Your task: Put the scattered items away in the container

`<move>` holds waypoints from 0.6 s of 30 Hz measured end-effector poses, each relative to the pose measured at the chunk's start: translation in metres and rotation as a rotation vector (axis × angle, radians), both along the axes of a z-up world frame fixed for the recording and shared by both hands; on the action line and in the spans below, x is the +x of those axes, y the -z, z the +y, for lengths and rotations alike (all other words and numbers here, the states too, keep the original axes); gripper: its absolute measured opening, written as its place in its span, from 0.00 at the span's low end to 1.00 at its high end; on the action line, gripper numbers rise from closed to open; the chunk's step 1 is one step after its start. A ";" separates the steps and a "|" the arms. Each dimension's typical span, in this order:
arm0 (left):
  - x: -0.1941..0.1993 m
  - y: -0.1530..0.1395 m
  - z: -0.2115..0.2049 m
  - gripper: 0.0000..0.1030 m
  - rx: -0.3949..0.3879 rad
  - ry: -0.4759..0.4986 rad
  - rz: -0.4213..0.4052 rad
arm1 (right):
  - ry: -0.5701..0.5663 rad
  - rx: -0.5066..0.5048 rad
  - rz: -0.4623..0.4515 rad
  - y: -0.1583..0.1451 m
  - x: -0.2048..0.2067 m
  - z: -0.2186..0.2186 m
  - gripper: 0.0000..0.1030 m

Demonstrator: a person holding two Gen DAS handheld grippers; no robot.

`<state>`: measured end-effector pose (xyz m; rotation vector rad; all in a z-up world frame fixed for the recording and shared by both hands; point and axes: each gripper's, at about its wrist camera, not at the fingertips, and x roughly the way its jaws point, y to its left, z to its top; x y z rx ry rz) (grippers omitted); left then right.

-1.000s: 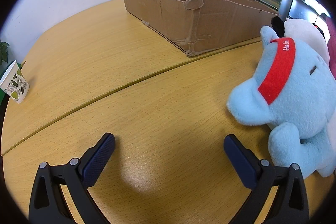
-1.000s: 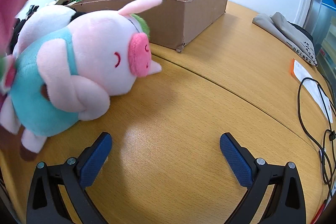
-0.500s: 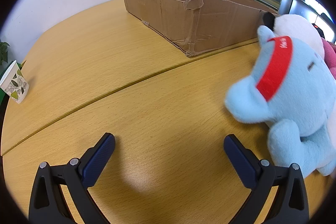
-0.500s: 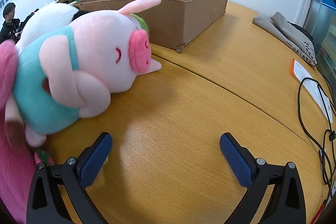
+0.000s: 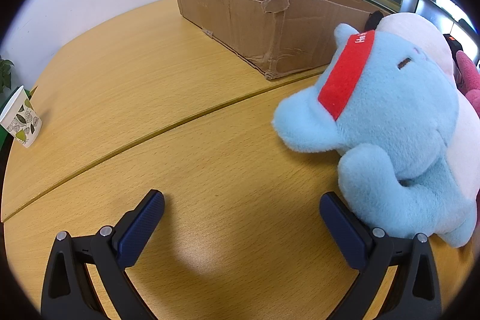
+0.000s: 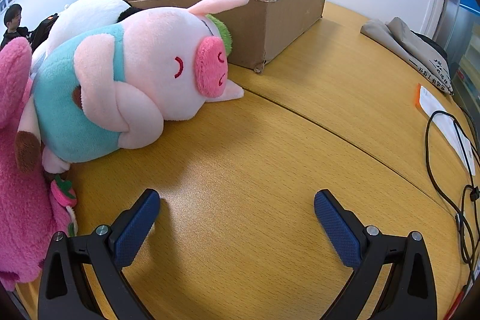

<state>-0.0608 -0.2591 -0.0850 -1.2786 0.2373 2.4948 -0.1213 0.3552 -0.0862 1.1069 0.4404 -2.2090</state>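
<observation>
Left gripper [image 5: 241, 210] agape; blue plush [image 5: 399, 122] beside right finger [image 5: 342, 224]

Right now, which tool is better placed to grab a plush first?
Probably the left tool: the blue plush lies against its right finger. The right tool is open too, but the pig plush lies farther ahead.

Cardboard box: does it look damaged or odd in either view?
Yes. The cardboard box has torn, ragged rim edges and a creased, crumpled near corner. It still stands upright on the table.
</observation>
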 end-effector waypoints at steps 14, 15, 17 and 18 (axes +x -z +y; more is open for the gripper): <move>0.000 0.000 0.000 1.00 0.000 -0.001 0.000 | 0.017 0.001 0.001 0.000 -0.003 -0.004 1.00; 0.000 0.000 0.000 1.00 0.000 -0.001 0.000 | 0.019 0.001 0.001 0.000 -0.004 -0.005 1.00; 0.000 0.000 0.001 1.00 -0.001 -0.002 0.000 | 0.025 0.001 0.001 0.000 -0.006 -0.007 1.00; 0.000 -0.001 0.000 1.00 0.000 -0.003 0.000 | 0.027 0.002 0.002 0.000 -0.006 -0.008 1.00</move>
